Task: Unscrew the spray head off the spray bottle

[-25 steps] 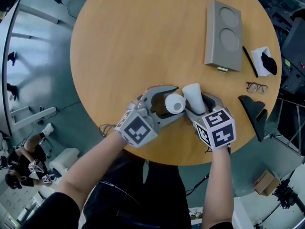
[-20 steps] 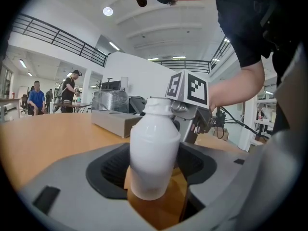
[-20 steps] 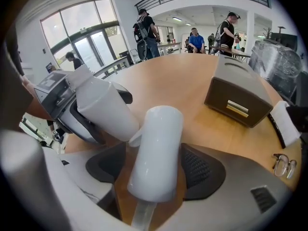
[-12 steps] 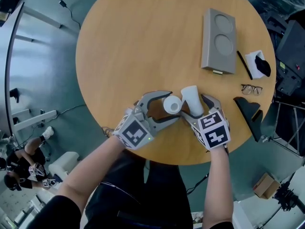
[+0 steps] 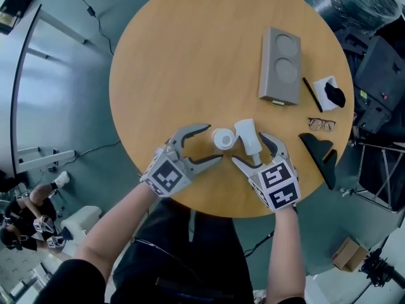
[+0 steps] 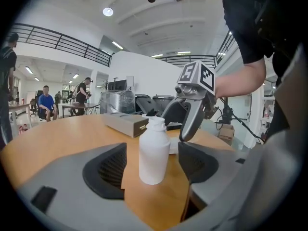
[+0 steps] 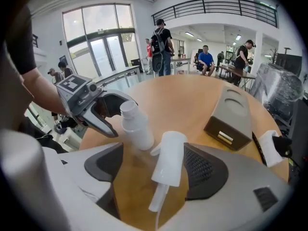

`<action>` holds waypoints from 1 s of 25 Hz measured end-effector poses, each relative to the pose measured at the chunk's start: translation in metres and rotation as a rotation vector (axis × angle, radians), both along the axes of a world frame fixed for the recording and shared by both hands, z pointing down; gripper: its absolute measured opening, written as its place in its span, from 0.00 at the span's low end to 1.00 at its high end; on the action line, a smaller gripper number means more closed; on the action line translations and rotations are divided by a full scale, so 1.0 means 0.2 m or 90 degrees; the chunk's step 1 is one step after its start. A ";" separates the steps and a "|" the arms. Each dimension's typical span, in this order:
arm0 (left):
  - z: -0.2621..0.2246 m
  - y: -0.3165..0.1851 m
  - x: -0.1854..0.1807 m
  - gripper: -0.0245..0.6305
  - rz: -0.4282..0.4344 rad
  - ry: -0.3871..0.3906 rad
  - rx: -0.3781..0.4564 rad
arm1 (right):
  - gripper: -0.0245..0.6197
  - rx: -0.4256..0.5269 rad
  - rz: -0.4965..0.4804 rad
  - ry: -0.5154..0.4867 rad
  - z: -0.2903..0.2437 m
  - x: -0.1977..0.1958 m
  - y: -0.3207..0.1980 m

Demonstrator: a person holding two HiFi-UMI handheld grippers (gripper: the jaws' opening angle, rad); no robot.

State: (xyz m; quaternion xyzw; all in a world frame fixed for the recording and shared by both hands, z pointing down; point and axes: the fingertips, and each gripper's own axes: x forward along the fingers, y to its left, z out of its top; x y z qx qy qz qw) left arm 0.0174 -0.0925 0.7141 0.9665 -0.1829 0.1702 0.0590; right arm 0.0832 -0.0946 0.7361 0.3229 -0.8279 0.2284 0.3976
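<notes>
Spray head (image 5: 248,135) lies unscrewed on the table (image 5: 190,62) beside the upright spray bottle (image 5: 223,139), each untouched between your right gripper (image 5: 248,148) and left gripper (image 5: 214,143) jaws, which have just been opening, so likely you need only withdraw.

White bottle (image 5: 223,139), white spray head (image 5: 247,135), tan table (image 5: 190,62)
</notes>
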 end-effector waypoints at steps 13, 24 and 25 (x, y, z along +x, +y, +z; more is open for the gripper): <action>-0.97 0.29 -0.21 0.46 -0.029 0.093 -0.029 | 0.64 0.141 -0.001 -0.227 -0.92 -0.20 0.23; -1.64 0.39 -0.25 0.40 -0.065 0.176 -0.100 | 0.60 0.250 -0.059 -0.431 -1.78 -0.38 0.48; -1.67 0.39 -0.25 0.39 -0.065 0.177 -0.103 | 0.56 0.261 -0.061 -0.433 -1.83 -0.37 0.48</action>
